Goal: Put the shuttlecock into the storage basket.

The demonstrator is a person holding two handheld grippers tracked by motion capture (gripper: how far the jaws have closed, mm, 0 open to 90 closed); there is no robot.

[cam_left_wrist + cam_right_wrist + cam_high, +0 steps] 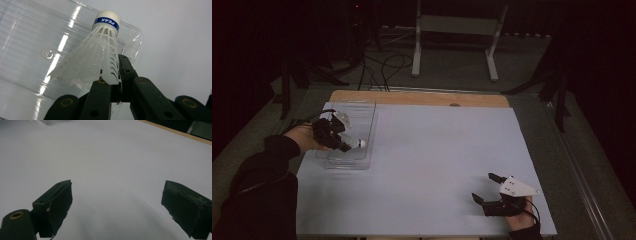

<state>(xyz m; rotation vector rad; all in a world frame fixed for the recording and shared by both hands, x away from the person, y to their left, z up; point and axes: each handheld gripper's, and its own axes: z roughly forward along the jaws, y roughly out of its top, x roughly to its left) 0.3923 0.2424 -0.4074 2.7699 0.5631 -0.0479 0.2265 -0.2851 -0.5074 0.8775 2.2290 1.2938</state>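
My left claw [113, 82] is clamped on the shuttlecock [96, 53] over the clear tray [362, 117] near the tabletop's [437, 150] far-left corner; release probably remains. My right claw [487, 189] rests apart

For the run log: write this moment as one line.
left gripper: shut on shuttlecock, over clear tray | right gripper: open, holding nothing, near table edge | table: white sheet

A pale blue table [432, 165] carries a clear plastic tray [362, 112].
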